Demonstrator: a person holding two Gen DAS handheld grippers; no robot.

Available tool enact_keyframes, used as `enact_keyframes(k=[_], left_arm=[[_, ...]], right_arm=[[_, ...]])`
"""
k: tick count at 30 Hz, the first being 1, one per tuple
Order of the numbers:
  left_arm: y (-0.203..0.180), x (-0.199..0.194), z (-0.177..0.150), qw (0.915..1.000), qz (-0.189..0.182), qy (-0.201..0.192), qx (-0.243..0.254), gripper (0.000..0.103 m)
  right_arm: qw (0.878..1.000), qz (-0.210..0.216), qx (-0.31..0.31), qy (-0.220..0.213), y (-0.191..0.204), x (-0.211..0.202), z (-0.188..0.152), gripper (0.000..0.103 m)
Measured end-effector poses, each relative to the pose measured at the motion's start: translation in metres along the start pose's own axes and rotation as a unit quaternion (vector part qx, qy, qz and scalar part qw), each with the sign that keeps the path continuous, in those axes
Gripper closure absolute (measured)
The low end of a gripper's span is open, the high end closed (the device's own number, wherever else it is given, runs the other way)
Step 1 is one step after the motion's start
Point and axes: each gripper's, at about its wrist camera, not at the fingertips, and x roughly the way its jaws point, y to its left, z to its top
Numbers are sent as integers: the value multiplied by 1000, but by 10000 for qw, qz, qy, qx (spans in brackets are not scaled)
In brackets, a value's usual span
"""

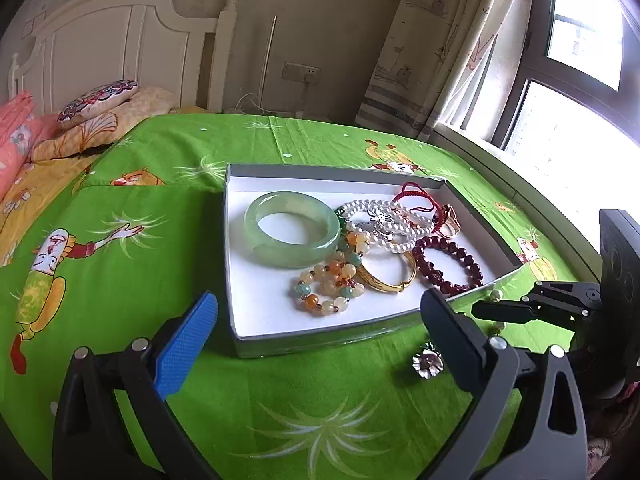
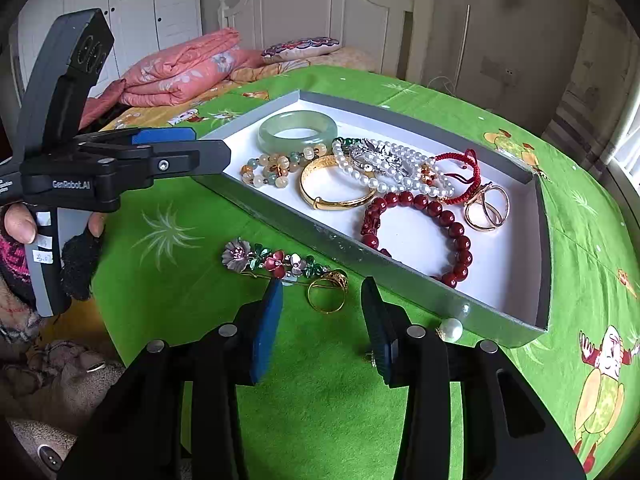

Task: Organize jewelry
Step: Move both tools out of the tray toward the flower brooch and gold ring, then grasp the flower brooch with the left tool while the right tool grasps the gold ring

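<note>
Two grippers are held over a green bedsheet [image 1: 160, 208], both with jaws spread wide and nothing gripped. A grey box [image 2: 538, 240] with a white floor holds most of the jewelry: a jade bangle [image 1: 291, 228], a gold bangle [image 2: 334, 184], a pearl strand [image 2: 400, 168], a dark red bead bracelet [image 2: 436, 232] and a red cord bracelet [image 2: 460, 168]. Outside the box, a flower brooch [image 2: 272, 258] and a gold ring [image 2: 326, 294] lie on the sheet, the ring just ahead of the right gripper [image 2: 320, 332]. A pearl earring [image 2: 451, 328] rests beside the box wall, possibly touching it. The left gripper [image 1: 320, 332] hovers at the box's near edge.
</note>
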Motion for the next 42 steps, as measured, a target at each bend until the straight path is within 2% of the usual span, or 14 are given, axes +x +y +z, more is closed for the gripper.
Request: enact_keyframes(k=[10, 16, 24, 26, 29, 34, 39, 42], left_arm=[[-3, -1, -1, 10000, -3, -16, 88, 2], [-3, 0, -1, 10000, -10, -6, 89, 2], [-7, -2, -2, 9999, 74, -9, 146, 2], [-16, -8, -5, 9992, 187, -84, 344, 2], [-44, -14, -17, 9950, 230, -2, 971, 2], [-95, -11, -42, 9785, 226, 177, 2040, 2], [-107, 5, -46, 9755, 81, 416, 2158, 3], [-104, 15, -45, 9766, 138, 545, 2078, 10]], right_arm=[[10000, 63, -19, -7, -4, 5, 0, 64], [9997, 129, -175, -77, 1, 3, -2, 83], [9995, 133, -17, -299, -3, -13, -8, 83], [9994, 97, 57, -342, -8, -18, -12, 83], [9983, 132, 251, -500, -18, -28, -18, 83], [9967, 86, 371, -723, -31, -43, -26, 83], [9953, 129, 509, -809, -38, -49, -32, 83], [9947, 173, 577, -828, -42, -49, -33, 83]])
